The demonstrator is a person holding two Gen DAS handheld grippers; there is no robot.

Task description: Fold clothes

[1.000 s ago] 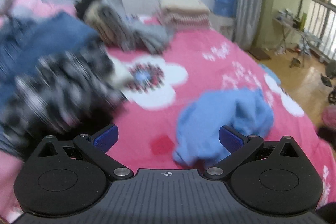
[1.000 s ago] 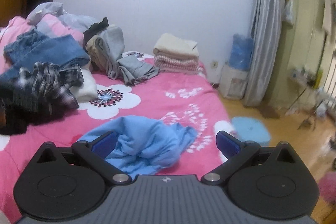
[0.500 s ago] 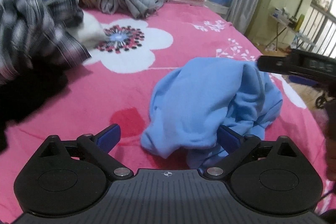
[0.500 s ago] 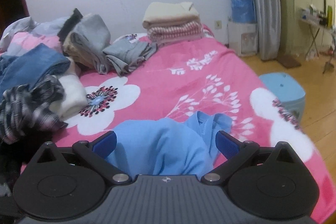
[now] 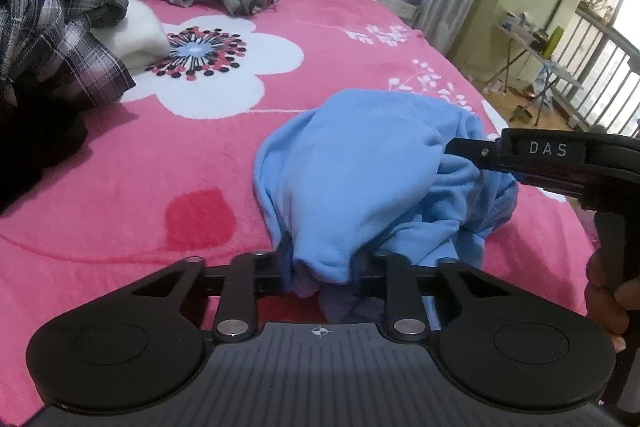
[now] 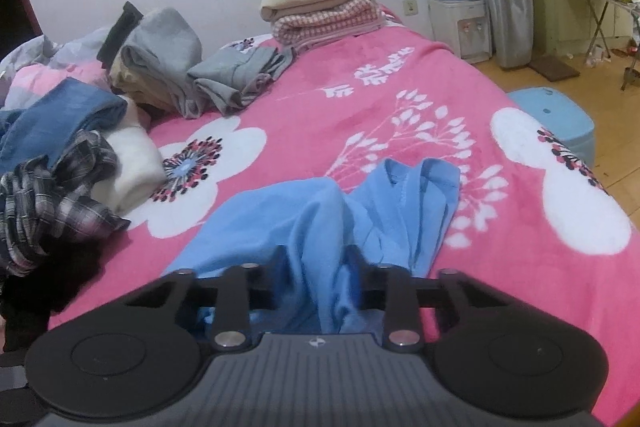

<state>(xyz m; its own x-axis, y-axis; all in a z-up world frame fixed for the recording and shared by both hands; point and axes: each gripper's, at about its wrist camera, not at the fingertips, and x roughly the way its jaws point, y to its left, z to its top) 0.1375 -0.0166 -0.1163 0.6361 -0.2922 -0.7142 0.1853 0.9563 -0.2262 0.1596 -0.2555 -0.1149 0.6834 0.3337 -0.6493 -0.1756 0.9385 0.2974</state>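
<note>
Left claw (image 5: 322,273) and right claw (image 6: 320,281) are closing, each pinching a fold of the blue garment (image 5: 360,167) on the bed (image 5: 120,167).

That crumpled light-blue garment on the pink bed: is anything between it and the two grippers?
Nothing visible. Both the left gripper and right gripper are closing directly on folds of the crumpled light-blue garment.

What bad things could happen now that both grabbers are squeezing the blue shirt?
Both the left gripper and the right gripper are closing on bunched folds of the blue shirt, not on clear edges. So it may lift as a crumpled lump, or thin cloth may slip out. It also lies near the bed's edge, so it could slide off.
</note>
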